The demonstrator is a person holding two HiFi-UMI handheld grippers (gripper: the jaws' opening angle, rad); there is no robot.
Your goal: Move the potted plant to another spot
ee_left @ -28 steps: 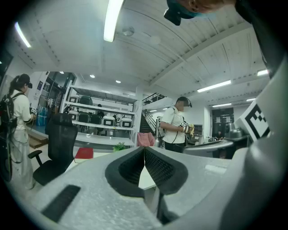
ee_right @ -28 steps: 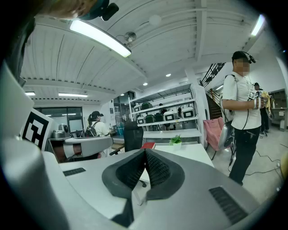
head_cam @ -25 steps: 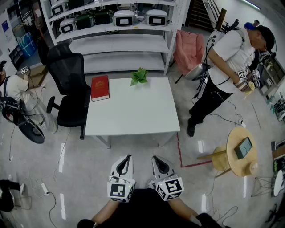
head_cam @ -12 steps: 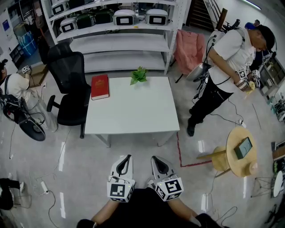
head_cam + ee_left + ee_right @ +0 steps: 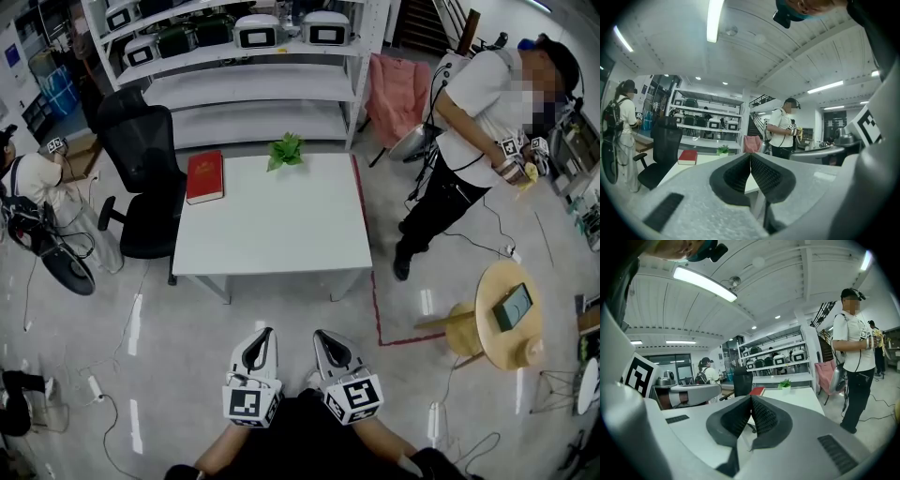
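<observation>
Seen from the head camera, a white desk (image 5: 272, 225) stands ahead on a glossy floor. Over the last second the desk has slid slightly up the frame and to the left, so the wearer's head or body has shifted a little. Both tools hang low by the waist just as before, so the reach toward the plant has not begun.

The left hand-held gripper (image 5: 266, 332) has its jaws pressed together with nothing between them, and the right hand-held gripper (image 5: 319, 334) is the same.

The potted plant (image 5: 286, 150) sits at the desk's far edge, near the middle, well apart from both tools. A red book (image 5: 204, 175) lies to its left. The plant is small, with bright green upright leaves. Its pot looks pale, though it is too small to be sure.
</observation>
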